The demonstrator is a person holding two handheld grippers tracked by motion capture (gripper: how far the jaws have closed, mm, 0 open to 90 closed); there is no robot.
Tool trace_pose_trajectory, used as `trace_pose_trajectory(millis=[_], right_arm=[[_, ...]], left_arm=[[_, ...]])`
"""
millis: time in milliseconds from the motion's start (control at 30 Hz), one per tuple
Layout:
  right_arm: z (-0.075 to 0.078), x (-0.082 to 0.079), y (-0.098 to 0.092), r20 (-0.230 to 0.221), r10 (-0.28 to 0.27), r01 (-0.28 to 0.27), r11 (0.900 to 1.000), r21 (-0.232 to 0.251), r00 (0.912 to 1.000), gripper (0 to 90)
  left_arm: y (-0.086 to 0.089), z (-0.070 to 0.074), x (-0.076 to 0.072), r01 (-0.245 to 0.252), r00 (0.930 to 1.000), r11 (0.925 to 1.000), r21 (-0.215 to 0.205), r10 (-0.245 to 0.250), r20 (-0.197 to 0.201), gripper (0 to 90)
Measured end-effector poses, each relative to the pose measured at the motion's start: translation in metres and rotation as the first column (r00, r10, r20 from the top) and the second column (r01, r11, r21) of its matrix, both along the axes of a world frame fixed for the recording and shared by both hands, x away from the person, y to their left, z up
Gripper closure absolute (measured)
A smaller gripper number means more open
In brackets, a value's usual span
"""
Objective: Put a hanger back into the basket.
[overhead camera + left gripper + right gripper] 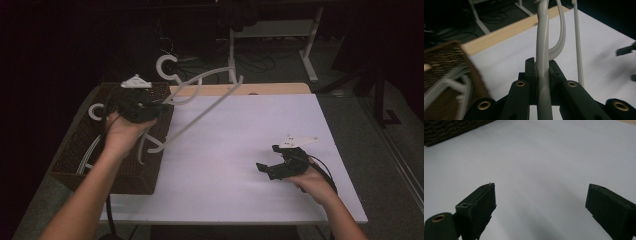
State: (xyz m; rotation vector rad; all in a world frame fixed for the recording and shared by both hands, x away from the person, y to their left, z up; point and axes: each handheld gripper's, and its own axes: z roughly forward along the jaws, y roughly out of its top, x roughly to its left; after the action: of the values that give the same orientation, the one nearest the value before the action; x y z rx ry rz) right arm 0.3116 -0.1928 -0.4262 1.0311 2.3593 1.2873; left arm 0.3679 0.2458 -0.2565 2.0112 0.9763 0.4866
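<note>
Left tongs (543, 75) clamping hanger (542, 42), right tongs (541, 202) wide

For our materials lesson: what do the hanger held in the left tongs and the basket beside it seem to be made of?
Hanger: probably plastic, a smooth pale grey-white with a soft sheen and moulded, rounded bars; coated metal cannot be ruled out. Basket: looks like woven wicker or rattan, dark brown and matt, with a ribbed weave showing on its walls.
</note>
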Motion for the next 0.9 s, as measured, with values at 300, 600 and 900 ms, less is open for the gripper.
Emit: trace_pose_trajectory(millis=[300, 600, 900], right_arm=[[-0.002, -0.004, -0.003, -0.004, -0.001, 0.001, 1.000, -0.002, 1.0000, 7.2], [-0.004, -0.001, -0.005, -0.006, -0.009, 0.009, 1.000, -0.008, 0.9999, 7.2], [-0.005, 0.001, -0.004, -0.009, -0.008, 0.008, 1.000, -0.014, 0.9999, 7.2]], left_arm=[[0.089, 0.026, -0.003, -0.103, 0.9926, 0.9932, 0.055, 0.099, 0.071, 81.3], [0.159, -0.003, 0.001, -0.203, 0.9791, 0.9736, 0.105, 0.201, 0.032, 81.4], [0.182, -0.042, 0.009, -0.220, 0.9730, 0.9623, 0.160, 0.228, -0.036, 81.4]])
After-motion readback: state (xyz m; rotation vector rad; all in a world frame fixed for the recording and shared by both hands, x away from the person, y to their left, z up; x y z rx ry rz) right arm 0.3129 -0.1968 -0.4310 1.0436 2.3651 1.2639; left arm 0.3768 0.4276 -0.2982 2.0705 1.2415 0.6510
